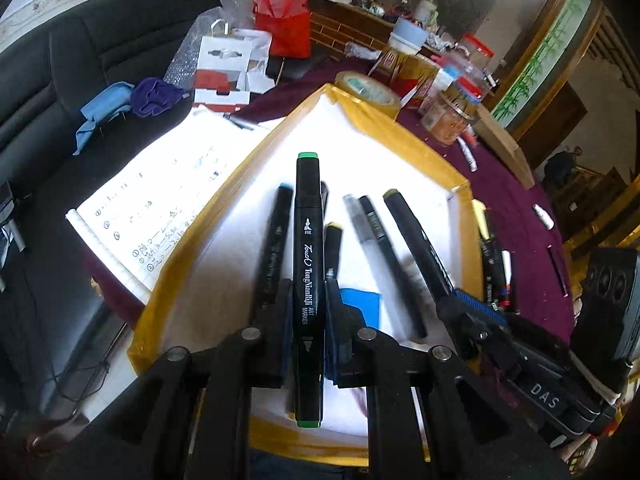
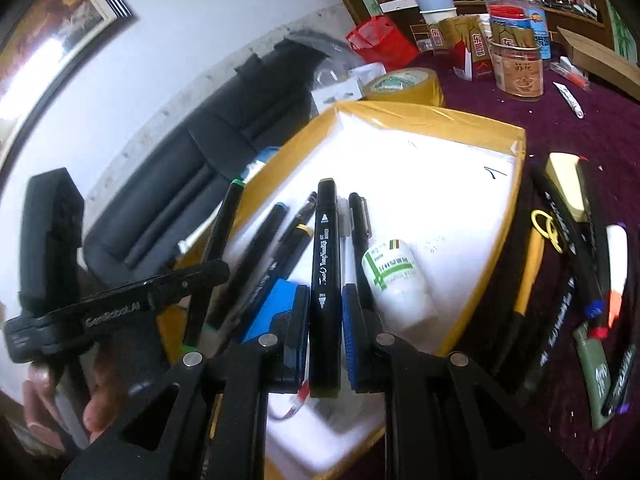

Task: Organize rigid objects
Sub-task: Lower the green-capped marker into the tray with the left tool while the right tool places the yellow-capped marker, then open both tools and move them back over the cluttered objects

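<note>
L gripper [image 1: 308, 300]: fingers nearly closed, clamped on green-capped art marker [image 1: 307, 264], held above white tray w/ yellow taped rim [image 1: 384, 120]. R gripper [image 2: 325, 304]: fingers likewise pinching olive-capped marker [image 2: 326, 264] over same tray. Several markers already lie inside. Step, prob: carry-to-tray, both hands. Next: lower, align w/ row, release w/o knocking white bottle [image 2: 394, 280].

You've got bright daylight w/ heavy glare: the white tray [image 1: 400, 168] floor blows out in both views. Strong fisheye bend + black corners at edges. Loose pens [image 1: 384, 256] smear w/ motion blur; gripped markers stay sharp.
</note>
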Motion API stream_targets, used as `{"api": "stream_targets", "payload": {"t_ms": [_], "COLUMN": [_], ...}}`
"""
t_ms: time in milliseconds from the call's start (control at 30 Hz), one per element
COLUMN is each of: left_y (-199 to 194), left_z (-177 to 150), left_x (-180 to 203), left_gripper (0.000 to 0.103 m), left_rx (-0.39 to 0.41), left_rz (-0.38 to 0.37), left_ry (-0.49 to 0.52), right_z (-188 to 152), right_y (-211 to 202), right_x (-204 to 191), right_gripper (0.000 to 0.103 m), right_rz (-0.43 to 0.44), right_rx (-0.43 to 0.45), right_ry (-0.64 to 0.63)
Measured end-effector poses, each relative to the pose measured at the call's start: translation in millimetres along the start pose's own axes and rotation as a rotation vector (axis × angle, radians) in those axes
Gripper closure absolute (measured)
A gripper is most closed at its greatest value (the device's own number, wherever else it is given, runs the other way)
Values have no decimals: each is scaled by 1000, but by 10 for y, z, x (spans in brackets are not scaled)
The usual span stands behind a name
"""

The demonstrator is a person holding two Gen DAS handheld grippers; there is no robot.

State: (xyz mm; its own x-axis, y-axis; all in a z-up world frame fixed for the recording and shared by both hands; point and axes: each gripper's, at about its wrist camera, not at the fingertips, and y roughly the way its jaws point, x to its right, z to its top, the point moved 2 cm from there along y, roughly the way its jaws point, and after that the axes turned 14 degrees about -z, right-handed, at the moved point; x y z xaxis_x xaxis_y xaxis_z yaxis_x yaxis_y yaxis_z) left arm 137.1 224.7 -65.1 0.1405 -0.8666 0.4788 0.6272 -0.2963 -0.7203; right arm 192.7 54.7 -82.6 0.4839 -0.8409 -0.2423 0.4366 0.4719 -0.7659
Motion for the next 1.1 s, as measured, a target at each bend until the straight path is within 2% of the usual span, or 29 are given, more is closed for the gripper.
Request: {"api": "stream_targets", "payload": {"t_ms": [200, 333, 533, 667, 800, 900, 1000, 1067, 1100], "left_y": [69, 132, 223, 257, 244, 177, 76, 29, -4], "left_z": [7, 74, 85, 79, 101, 107, 85, 57, 36], "left_x": [-84, -89, -21, -37, -108, -148, -99, -23, 30], "left_gripper": [91, 91, 91, 91, 90, 83, 75, 67, 67], "left_rx": [-49, -89, -149, -164, -154, -122, -87, -68, -51], "left_rz": [-5, -31, -16, -12, -6, -10, -29, -34, -35], "left_ry": [10, 52, 120, 122, 83, 58, 49, 61, 71], "right_z": [41, 56, 19, 2, -28, -39, -51, -63, -71], "right_y": [193, 210, 200, 195, 198, 172, 35, -102, -175], "right_x": [-36, -71, -107, -149, -173, -169, -134, -90, -64], "right_gripper": [89, 89, 89, 89, 88, 81, 60, 59, 59], "right_rz": [-50, -80, -106, -114, -117, -98, -56, -20, -1], "right_rx": [-19, -8, 0, 7, 1, 0, 25, 52, 66], "right_ry": [-42, -72, -100, -120, -130, -133, -100, -79, -68]}}
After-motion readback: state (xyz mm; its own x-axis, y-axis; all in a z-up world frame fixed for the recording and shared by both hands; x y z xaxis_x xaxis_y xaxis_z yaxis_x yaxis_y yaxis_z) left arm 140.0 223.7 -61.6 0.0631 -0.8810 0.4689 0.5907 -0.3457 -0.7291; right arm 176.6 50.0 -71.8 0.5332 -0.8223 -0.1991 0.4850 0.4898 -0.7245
